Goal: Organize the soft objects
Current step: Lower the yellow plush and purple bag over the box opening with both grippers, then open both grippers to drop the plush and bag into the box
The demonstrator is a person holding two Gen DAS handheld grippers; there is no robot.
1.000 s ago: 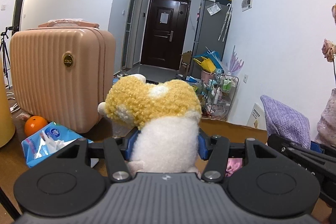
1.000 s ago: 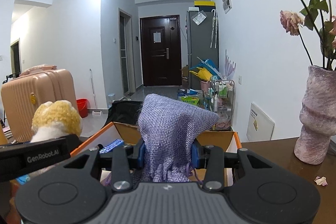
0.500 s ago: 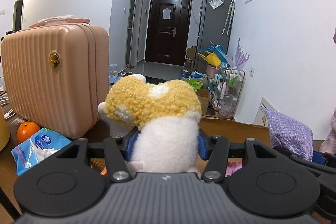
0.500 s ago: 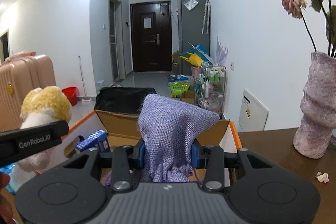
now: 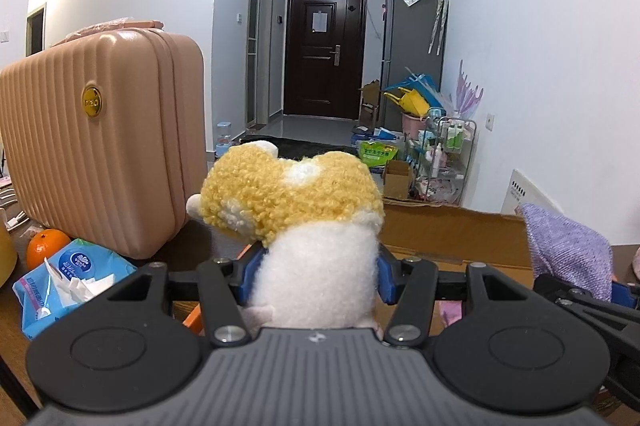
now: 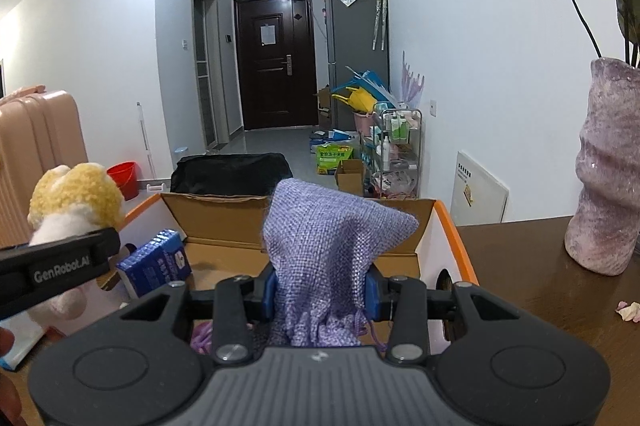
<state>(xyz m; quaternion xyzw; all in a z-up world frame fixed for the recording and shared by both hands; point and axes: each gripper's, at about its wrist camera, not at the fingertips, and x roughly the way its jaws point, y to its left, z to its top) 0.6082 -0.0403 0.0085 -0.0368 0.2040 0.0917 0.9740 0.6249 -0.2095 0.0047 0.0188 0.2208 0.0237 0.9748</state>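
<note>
A dark wooden table [image 6: 532, 266] fronts a long hallway. The left gripper [image 5: 316, 276] is clamped on a yellow-and-white plush toy [image 5: 304, 226]; the right gripper [image 6: 320, 290] is clamped on a purple woven pouch [image 6: 324, 250]. The open cardboard box [image 6: 424, 246] lies directly ahead of and below both grippers, the right one nearer its middle, so releasing there should probably drop both inside

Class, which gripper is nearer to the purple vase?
Right. The right gripper has the purple vase close on its right; the left gripper is farther left, by the suitcase.
</note>
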